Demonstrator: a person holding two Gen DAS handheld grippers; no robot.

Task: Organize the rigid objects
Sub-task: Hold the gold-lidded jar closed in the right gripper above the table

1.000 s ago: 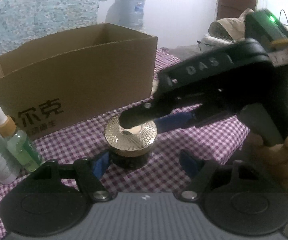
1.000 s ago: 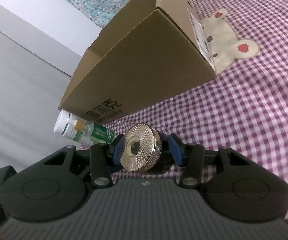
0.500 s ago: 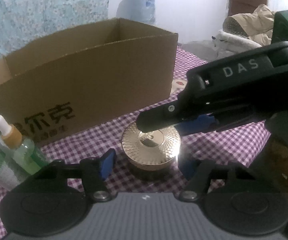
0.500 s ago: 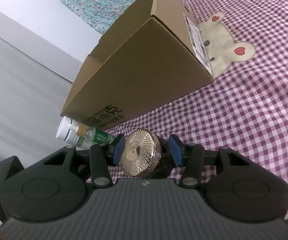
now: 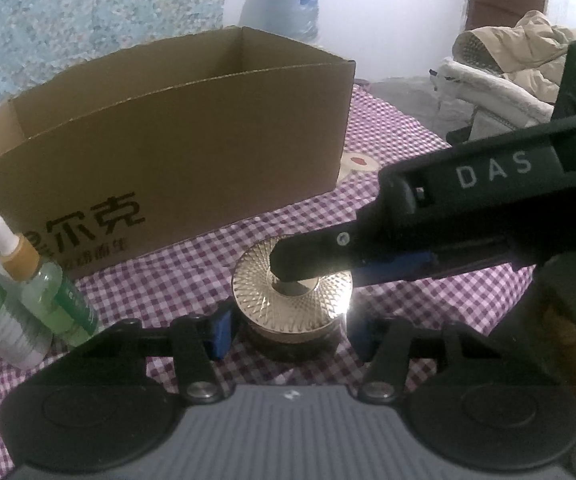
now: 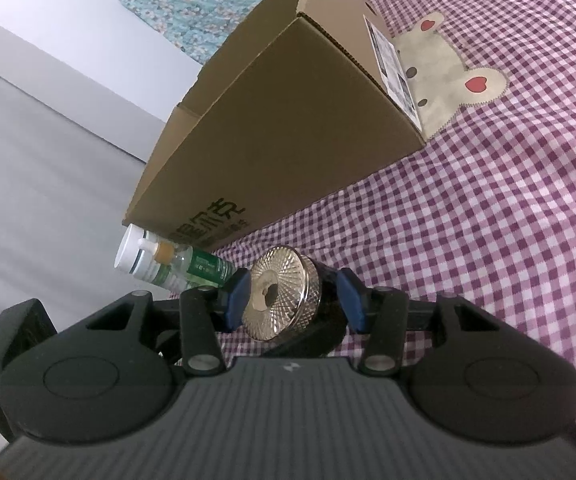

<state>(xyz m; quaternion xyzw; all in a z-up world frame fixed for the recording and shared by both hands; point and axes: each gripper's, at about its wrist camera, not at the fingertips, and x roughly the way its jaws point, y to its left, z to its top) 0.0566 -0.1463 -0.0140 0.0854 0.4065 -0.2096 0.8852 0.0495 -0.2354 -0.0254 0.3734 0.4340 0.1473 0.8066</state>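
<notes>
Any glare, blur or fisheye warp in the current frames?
Left wrist view: hot glare on the gold lid at its right rim, the cardboard box bows from fisheye, the background is soft, the corners are vignetted. Right wrist view: even light, no glare on the lid, the box edges are skewed, the checked cloth stays sharp.

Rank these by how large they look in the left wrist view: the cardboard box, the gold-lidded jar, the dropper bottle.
1. cardboard box, by far the largest.
2. gold-lidded jar.
3. dropper bottle, taller but slimmer than the jar; these two are close, and the jar sits nearer the camera, so their order is unsure.
</notes>
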